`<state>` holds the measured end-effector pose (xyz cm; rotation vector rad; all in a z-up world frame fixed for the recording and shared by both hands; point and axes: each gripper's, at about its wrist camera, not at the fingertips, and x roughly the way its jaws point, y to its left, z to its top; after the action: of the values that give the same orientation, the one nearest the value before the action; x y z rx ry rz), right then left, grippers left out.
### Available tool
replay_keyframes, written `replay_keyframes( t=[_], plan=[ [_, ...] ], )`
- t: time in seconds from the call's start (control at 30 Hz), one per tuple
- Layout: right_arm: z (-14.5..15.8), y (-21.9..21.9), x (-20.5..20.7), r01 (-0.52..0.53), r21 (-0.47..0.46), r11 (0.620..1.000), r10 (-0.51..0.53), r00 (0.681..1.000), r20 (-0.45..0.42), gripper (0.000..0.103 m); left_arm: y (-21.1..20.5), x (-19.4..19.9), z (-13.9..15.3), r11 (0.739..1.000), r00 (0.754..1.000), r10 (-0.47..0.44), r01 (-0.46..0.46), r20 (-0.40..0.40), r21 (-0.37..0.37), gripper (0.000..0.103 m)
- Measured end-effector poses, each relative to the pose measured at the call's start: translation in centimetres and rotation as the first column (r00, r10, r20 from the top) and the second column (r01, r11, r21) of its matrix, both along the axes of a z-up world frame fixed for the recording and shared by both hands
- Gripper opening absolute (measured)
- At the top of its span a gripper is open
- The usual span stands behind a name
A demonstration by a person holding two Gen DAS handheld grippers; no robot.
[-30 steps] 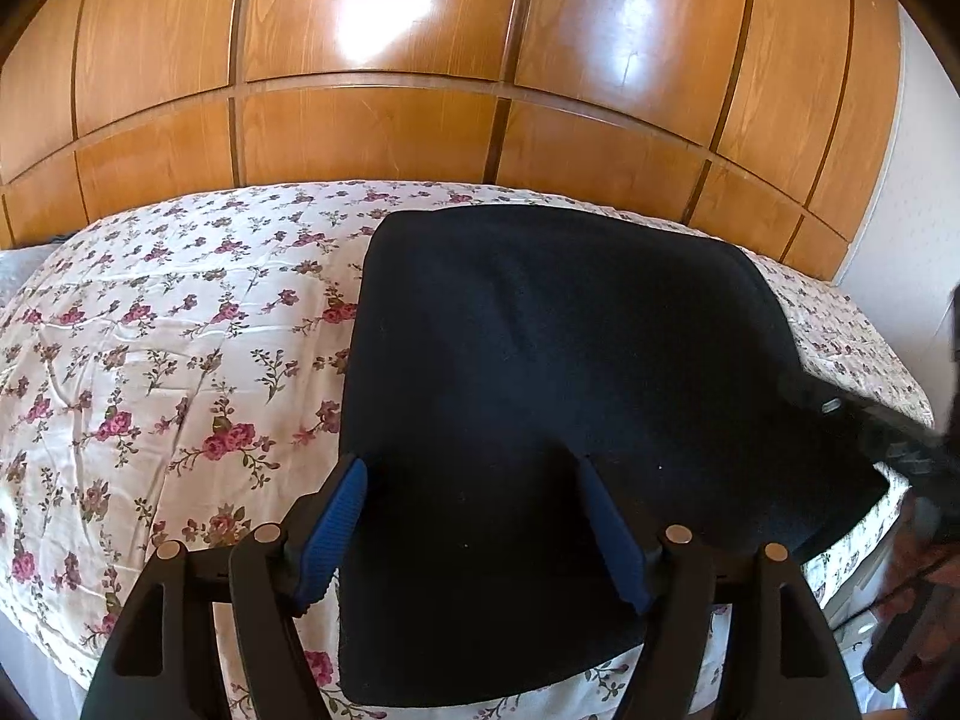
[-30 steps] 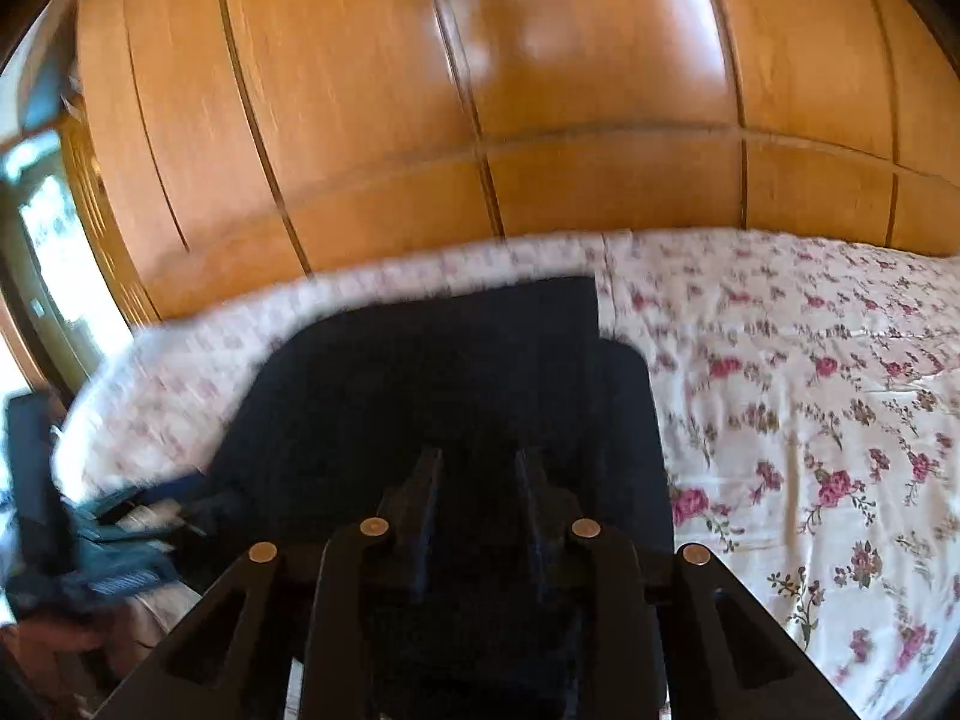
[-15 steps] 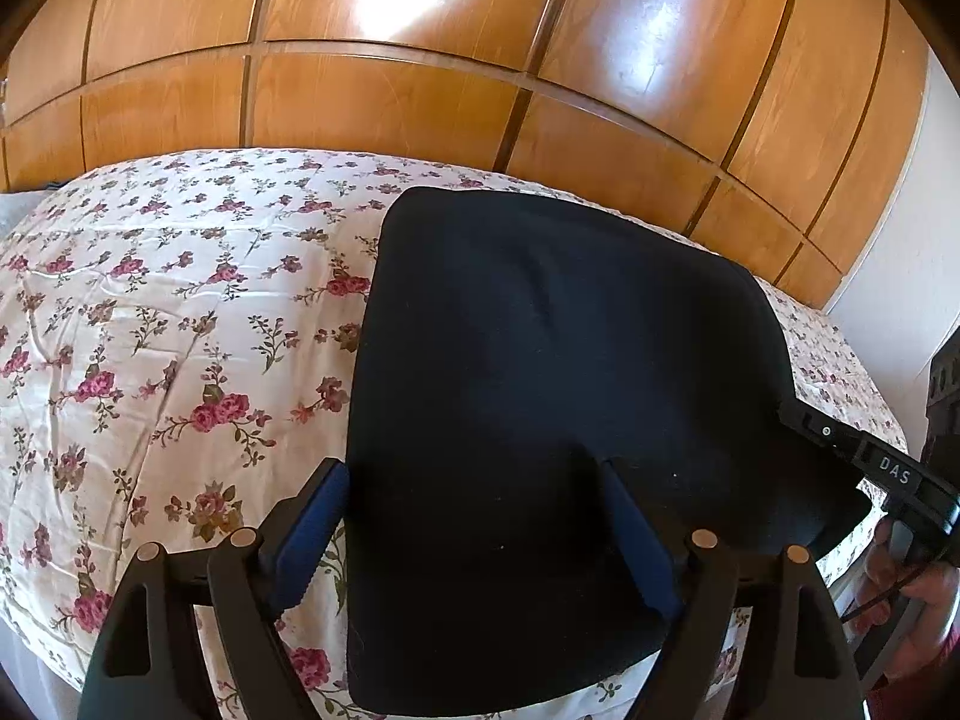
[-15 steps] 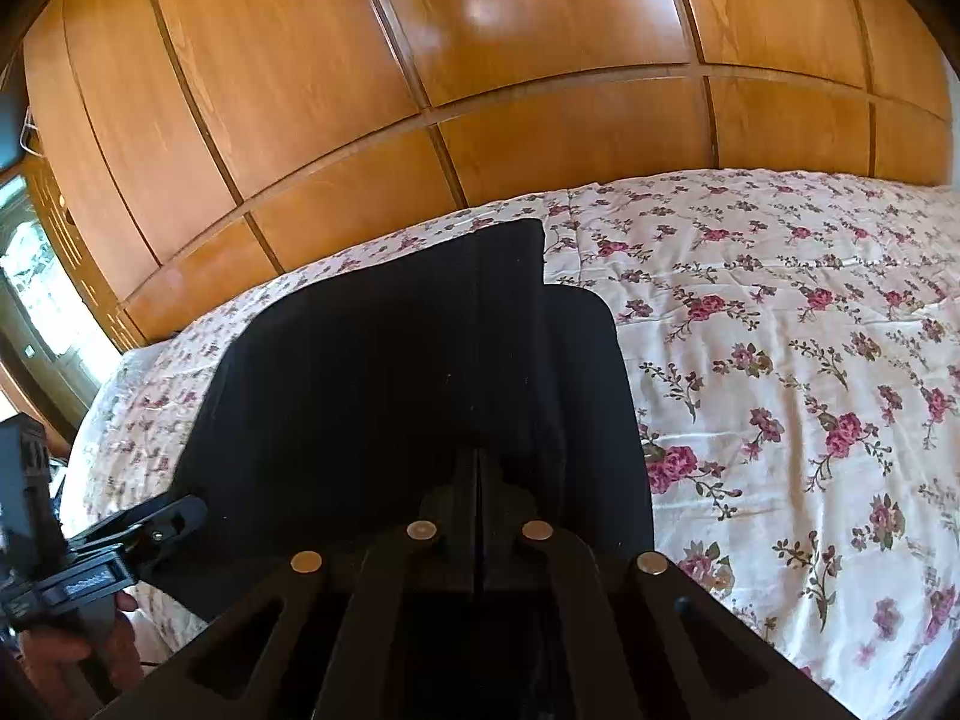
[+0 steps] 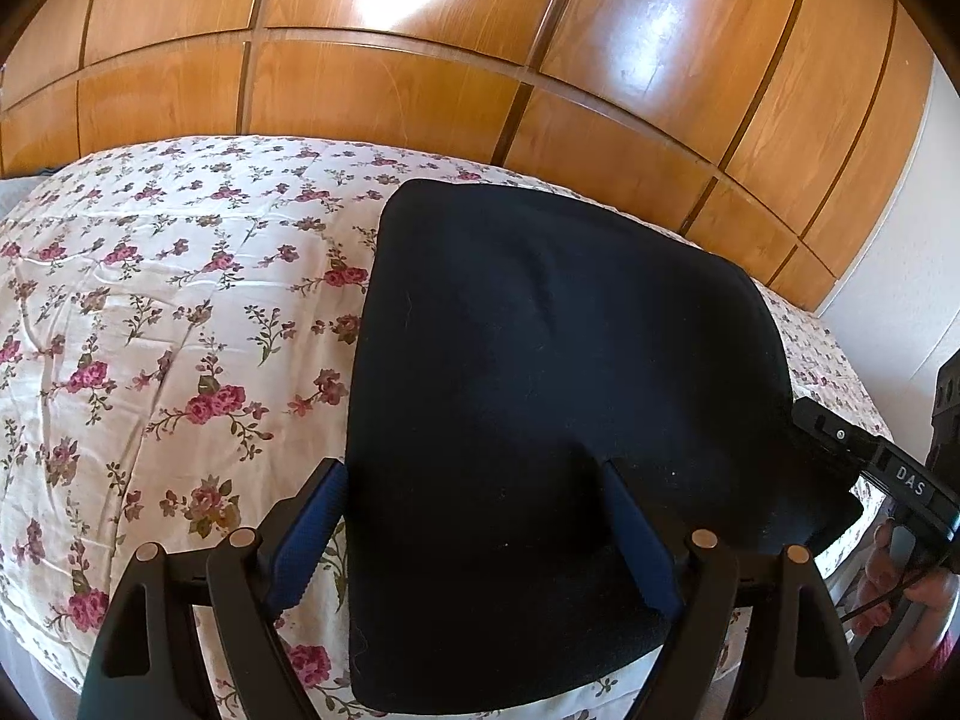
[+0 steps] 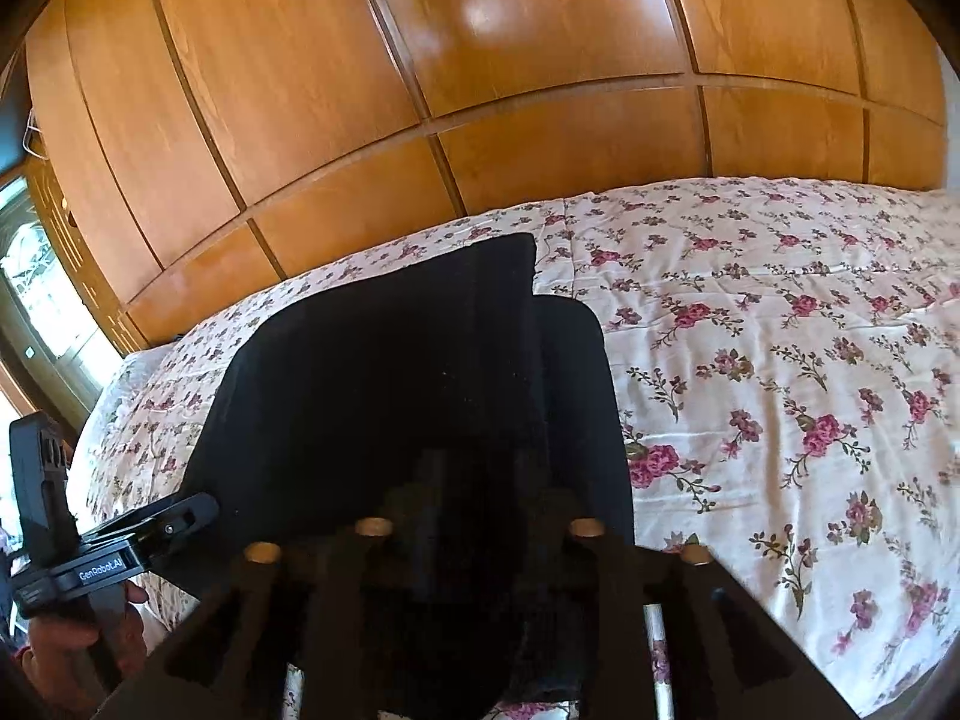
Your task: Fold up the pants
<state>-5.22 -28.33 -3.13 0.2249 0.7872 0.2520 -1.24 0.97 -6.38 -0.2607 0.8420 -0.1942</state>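
Left wrist view: folded black pants (image 5: pixel 540 408) lie on the floral bed (image 5: pixel 150 312). Left hand-held gripper (image 5: pixel 474 540) stands wide apart over their near edge. Right hand-held gripper (image 6: pixel 480 498) is opening, dark fabric between its jaws.

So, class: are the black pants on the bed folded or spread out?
Folded. The pants lie as one compact dark block on the floral bedspread, no separate legs showing, and the right wrist view shows one layer overlapping another.
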Motion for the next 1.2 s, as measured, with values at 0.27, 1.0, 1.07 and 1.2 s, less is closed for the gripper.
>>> replay_keyframes(
  t=[0.27,1.0,1.07,1.2],
  plan=[
    [-0.5,-0.5,0.1,0.016,0.004,1.0,-0.016,0.999,-0.032,0.051,0.0,0.0,0.0,1.0,1.0,-0.008,0.008,-0.008,-0.009,0.087],
    [-4.0,-4.1,1.5,0.093,0.286,0.954,-0.023,0.971,-0.239,0.073,1.2,-0.3,-0.5,0.993,0.996,-0.059,0.051,-0.071,-0.11,0.087],
    [-4.2,-4.3,1.5,0.094,0.319,0.943,-0.01,0.967,-0.255,0.074,1.3,-0.2,-0.5,0.991,0.995,-0.068,0.058,-0.075,-0.118,0.087],
    [-4.3,-4.3,1.6,0.071,0.34,0.938,0.023,0.964,-0.264,0.074,2.0,0.2,-0.9,0.982,0.99,-0.092,0.073,-0.104,-0.173,0.087]
  ],
)
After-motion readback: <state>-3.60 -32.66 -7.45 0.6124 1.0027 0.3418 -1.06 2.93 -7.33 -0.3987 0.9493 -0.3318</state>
